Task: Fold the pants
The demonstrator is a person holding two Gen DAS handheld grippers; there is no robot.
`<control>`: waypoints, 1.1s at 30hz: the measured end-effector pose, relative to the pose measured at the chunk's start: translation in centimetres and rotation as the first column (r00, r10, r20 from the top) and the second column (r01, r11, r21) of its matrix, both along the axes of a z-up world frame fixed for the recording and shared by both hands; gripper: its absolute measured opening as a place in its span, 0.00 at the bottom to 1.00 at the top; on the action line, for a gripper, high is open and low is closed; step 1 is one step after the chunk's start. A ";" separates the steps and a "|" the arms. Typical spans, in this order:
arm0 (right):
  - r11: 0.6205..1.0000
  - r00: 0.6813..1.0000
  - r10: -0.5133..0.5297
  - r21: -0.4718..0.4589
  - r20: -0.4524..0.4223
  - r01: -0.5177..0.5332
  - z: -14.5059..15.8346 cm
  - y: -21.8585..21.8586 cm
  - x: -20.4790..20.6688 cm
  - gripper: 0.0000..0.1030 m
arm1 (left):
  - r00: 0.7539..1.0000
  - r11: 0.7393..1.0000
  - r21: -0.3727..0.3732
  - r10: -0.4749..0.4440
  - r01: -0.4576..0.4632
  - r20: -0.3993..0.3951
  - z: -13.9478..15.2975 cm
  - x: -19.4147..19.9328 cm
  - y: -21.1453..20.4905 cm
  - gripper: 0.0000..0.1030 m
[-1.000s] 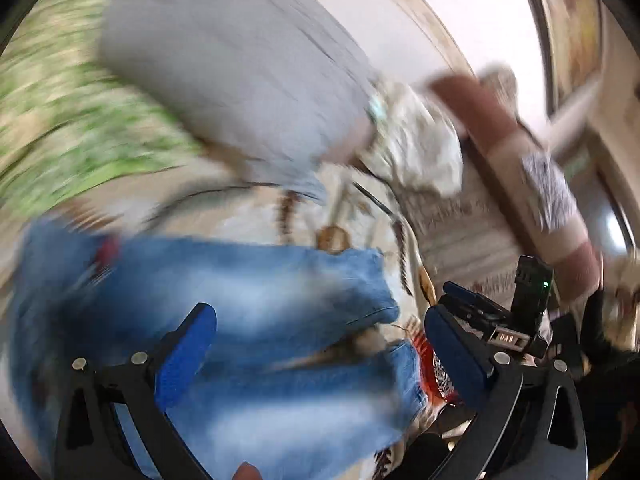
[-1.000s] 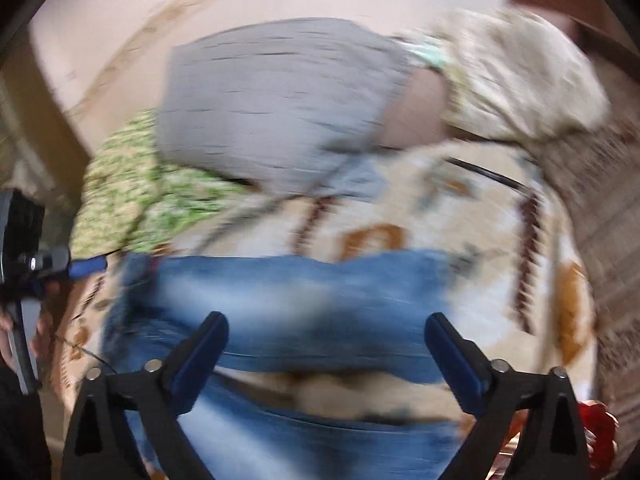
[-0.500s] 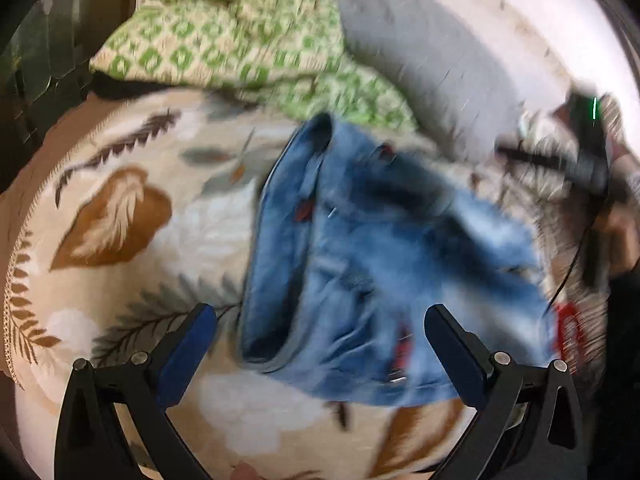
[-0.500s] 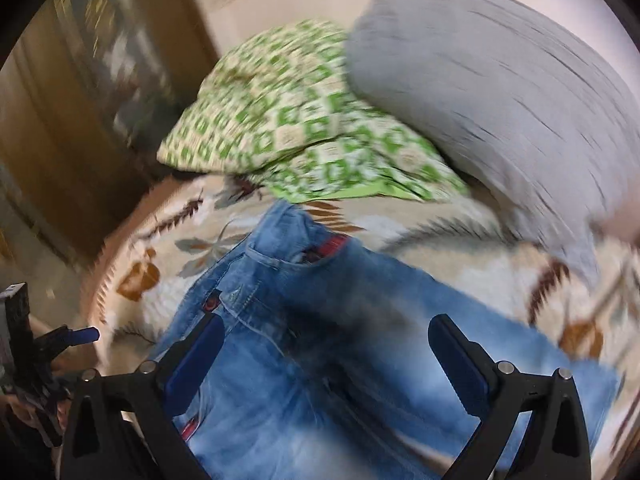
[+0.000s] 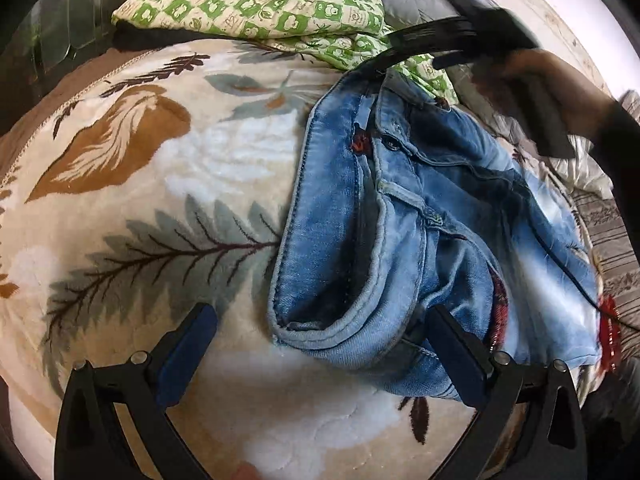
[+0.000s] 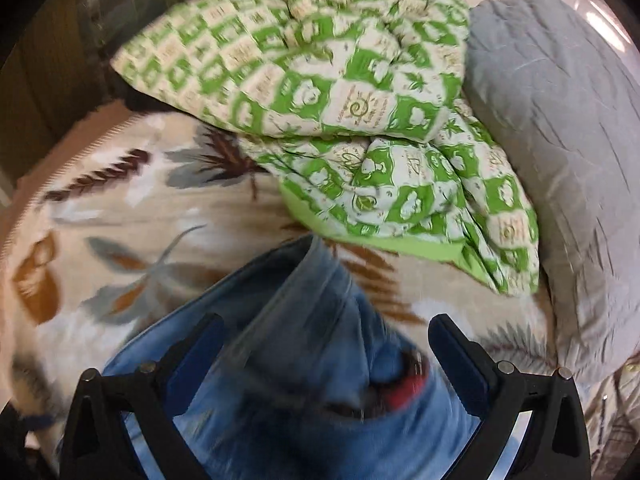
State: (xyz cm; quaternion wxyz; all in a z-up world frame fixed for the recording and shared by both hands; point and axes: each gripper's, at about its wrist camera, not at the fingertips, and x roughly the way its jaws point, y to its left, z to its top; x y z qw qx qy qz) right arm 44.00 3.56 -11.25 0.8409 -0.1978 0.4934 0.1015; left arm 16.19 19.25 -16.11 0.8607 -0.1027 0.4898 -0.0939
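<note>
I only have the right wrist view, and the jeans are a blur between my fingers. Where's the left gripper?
Observer: The left gripper is open, straddling the near end of the jeans waistband.
Operator: And my right gripper?
Observer: The right gripper is at the waistband's far end, beside the green quilt.
Operator: How do the legs lie?
Observer: Rumpled, trailing right across the leaf-print blanket.

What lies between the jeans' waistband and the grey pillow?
In the right wrist view, the green checked quilt lies between the jeans and the grey pillow, with a strip of leaf-print blanket before it.
</note>
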 end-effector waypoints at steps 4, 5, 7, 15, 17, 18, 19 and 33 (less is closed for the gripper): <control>0.994 0.999 -0.038 -0.104 -0.030 0.035 -2.9 1.1 2.1 0.98 | 1.000 1.000 0.010 -0.011 0.011 0.008 0.1 0.1 -0.3 1.00; 0.991 0.998 -0.052 -0.124 -0.044 0.046 -3.6 1.0 2.4 0.97 | 1.000 0.999 0.027 -0.016 0.016 0.008 0.2 0.0 -0.5 0.99; 0.995 0.997 -0.042 -0.097 -0.061 0.036 -4.1 1.0 2.5 0.60 | 0.999 0.997 0.070 -0.028 0.026 0.028 0.6 -0.4 -0.8 0.70; 0.985 1.000 0.011 -0.174 -0.016 -0.014 -3.8 1.7 1.5 0.20 | 0.996 0.997 -0.046 -0.059 0.063 0.068 2.0 -1.2 0.0 0.32; 0.986 1.000 0.021 -0.163 0.005 -0.020 -2.9 1.5 1.2 0.18 | 0.991 0.997 -0.040 -0.062 0.067 0.115 2.8 -1.8 0.0 0.31; 0.987 0.999 0.028 -0.162 0.024 -0.024 -2.2 1.5 1.0 0.17 | 0.987 0.997 -0.042 -0.061 0.068 0.148 3.5 -2.2 0.1 0.31; 0.987 0.999 0.030 -0.157 0.037 -0.024 -1.7 1.6 1.1 0.17 | 0.981 0.997 -0.041 -0.051 0.060 0.187 4.2 -2.7 0.3 0.31; 0.992 0.997 0.031 -0.128 0.077 -0.021 -3.1 8.1 2.5 0.18 | 0.988 0.996 -0.021 0.093 -0.091 0.125 3.4 -4.3 4.6 0.32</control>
